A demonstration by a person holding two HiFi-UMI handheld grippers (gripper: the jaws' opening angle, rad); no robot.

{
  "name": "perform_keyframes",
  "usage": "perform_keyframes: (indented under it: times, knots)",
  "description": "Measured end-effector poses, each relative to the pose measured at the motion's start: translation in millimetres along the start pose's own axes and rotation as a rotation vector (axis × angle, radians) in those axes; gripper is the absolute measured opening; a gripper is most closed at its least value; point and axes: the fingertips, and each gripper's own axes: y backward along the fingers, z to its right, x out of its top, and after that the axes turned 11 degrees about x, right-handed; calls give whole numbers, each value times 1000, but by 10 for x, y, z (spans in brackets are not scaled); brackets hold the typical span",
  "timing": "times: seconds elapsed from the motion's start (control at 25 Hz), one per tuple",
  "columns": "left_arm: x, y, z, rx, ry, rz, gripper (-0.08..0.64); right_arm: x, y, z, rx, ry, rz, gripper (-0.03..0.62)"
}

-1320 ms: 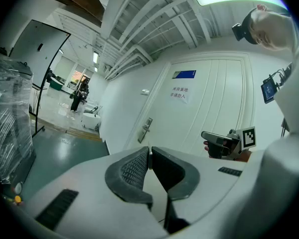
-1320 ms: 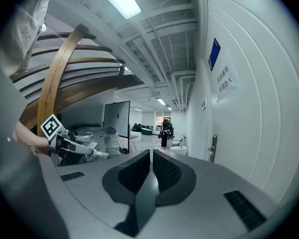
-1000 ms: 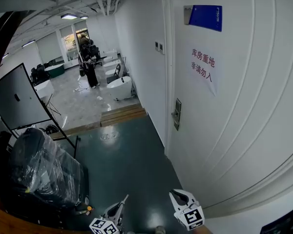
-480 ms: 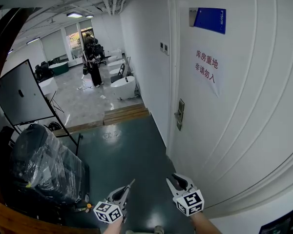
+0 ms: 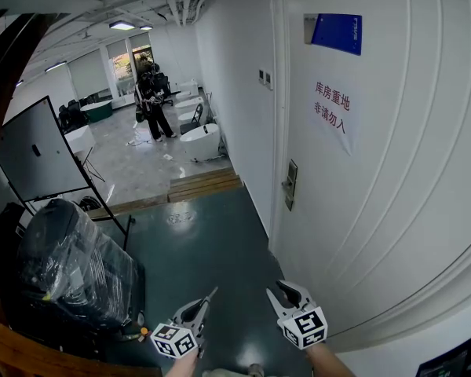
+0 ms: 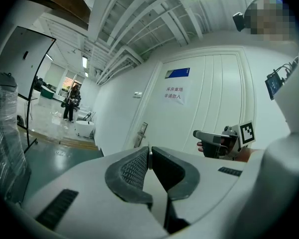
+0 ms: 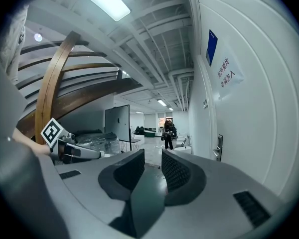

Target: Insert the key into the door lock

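Silver key [image 6: 149, 154] is pinched edge-on in the left gripper [image 5: 199, 306]. The right gripper [image 5: 286, 291] is parted and empty. The door lock [image 5: 289, 185] is at 1 o'clock, well apart. Approach step; next, raise the key and align it with the keyhole.

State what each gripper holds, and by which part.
The left gripper pinches the key by its rear end; the right gripper is open and empty.
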Motion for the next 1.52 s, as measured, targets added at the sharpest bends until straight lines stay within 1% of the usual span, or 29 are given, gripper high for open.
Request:
perform_keyframes:
  times: [0.32,0.56,0.76,1.0,1.12,1.52]
  knots:
    - [-44,30,-127,10,18,-8,32,-45,-90,-53,5,-2,-9,92]
    - [-13,-59,-274,-11,30,-21,32,-67,-233,-19,-23,-12,-13,92]
    - [86,-170,-454,-41,38,-40,32,-69,-430,-3,-51,-36,-28,92]
    - [271,-350,-777,-87,24,-59,32,68,-774,-10,-78,-41,-21,92]
    - [373,-436,-924,-105,28,-62,32,105,-935,13,-96,-43,-25,92]
    - [496,-586,-1475,-139,50,-81,32,125,-1459,24,-154,-52,-21,92]
